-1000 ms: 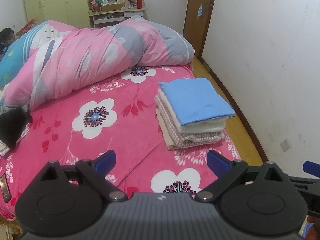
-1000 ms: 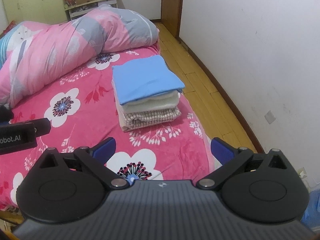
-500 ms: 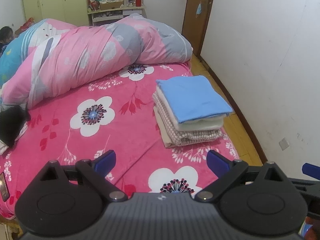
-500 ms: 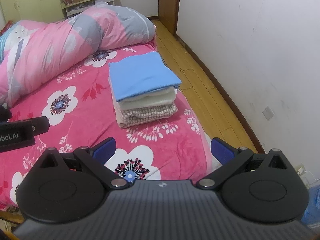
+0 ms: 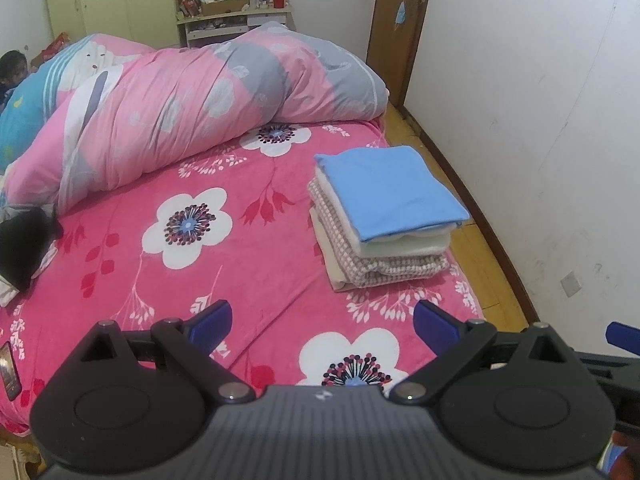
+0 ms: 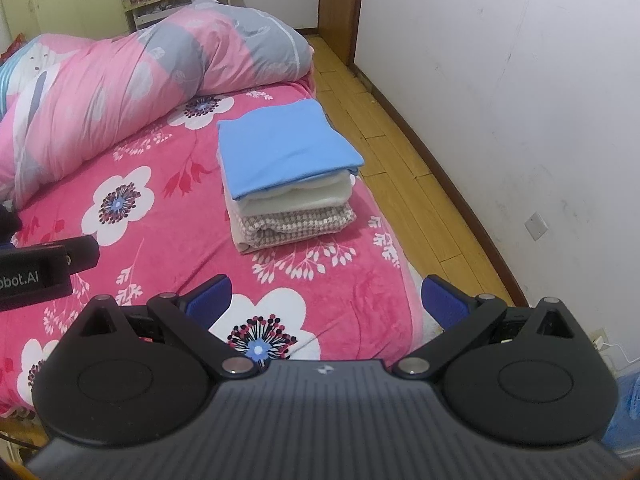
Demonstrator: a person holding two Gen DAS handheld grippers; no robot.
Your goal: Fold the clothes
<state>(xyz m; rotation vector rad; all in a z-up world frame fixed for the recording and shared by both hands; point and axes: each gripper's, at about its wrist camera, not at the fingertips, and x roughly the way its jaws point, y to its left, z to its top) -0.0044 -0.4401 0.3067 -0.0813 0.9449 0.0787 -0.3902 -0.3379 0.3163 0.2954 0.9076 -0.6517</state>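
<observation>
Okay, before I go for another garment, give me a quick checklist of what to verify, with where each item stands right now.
1. Left tool open and empty: ok, blue fingers spread, nothing between them.
2. Right tool open and empty: ok, likewise.
3. Folded stack tidy: ok, blue piece on top, cream and checked layers beneath, edges roughly aligned.
4. Stack safely on the bed: cannot tell for sure; it sits close to the floor-side edge.
5. Next garment located: cannot tell; a dark cloth heap lies at the far left edge, kind unclear.
6. Folding space free: ok, the floral sheet between quilt and tools is bare.
</observation>
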